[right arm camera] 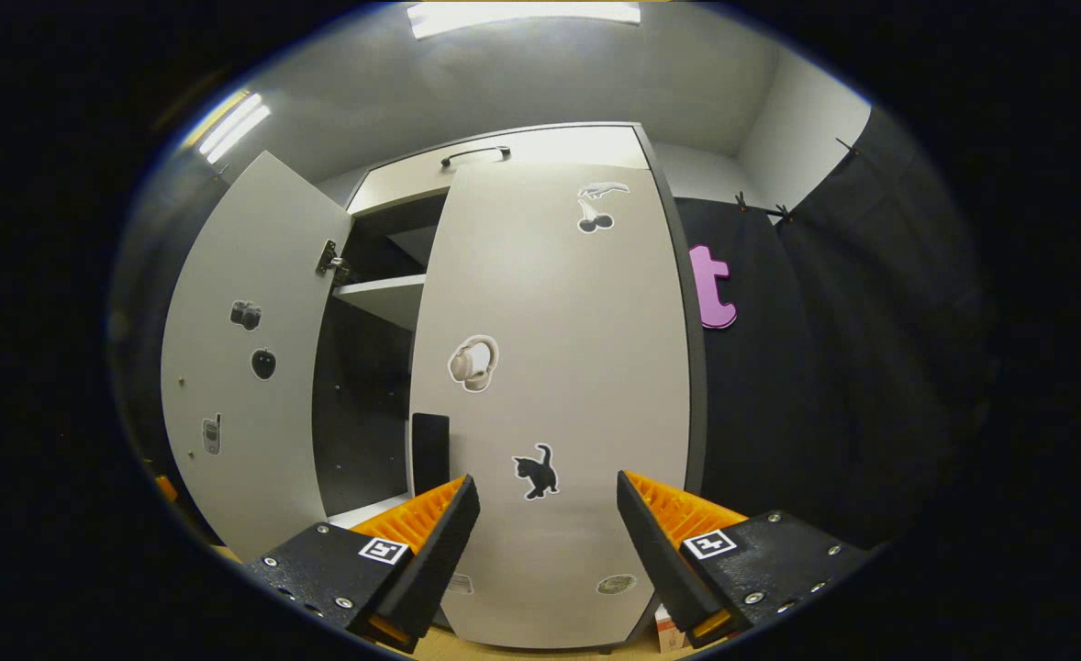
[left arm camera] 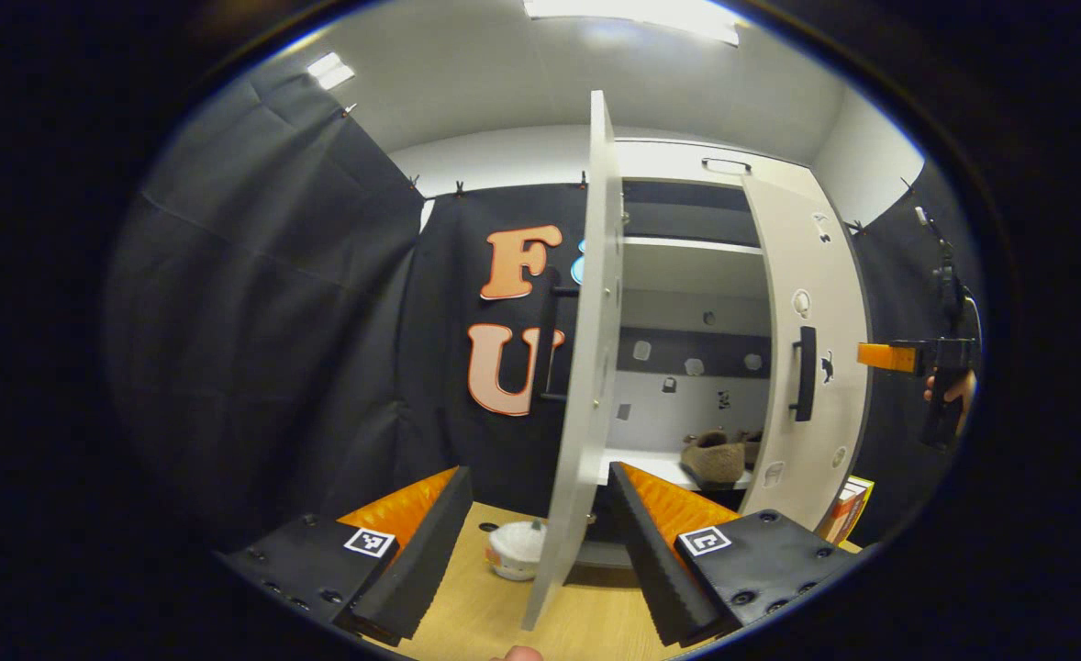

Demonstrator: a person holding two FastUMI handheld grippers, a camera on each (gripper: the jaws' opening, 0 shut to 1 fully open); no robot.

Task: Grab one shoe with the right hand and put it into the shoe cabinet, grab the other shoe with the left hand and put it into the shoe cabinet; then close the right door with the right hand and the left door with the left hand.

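A: Two shoes sit on the lower shelf inside the shoe cabinet, right of centre in the left gripper view, so I judge the loading done and the doors the step in hand.

B: And the doors?

A: The right door takes up the middle of the right gripper view, swung most of the way over the opening, with a dark gap at its left edge. The left door stands edge-on in the centre of the left gripper view, wide open.

B: What are the grippers doing?

A: The right gripper has its fingers spread wide and holds nothing; the door face lies just beyond them, though I cannot tell if they touch it. The left gripper is also wide and empty, its fingers straddling the left door's lower edge without clamping it.

B: How to finish well?

A: I'd press the right door flat near its free edge until that gap goes, keeping clear of its black handle. Then push the left door from its outer face, sweeping towards the cabinet.

B: Anything else about?

A: A small white pot rests on the desk at lower centre, beside the left door's foot; its contents I can't make out.
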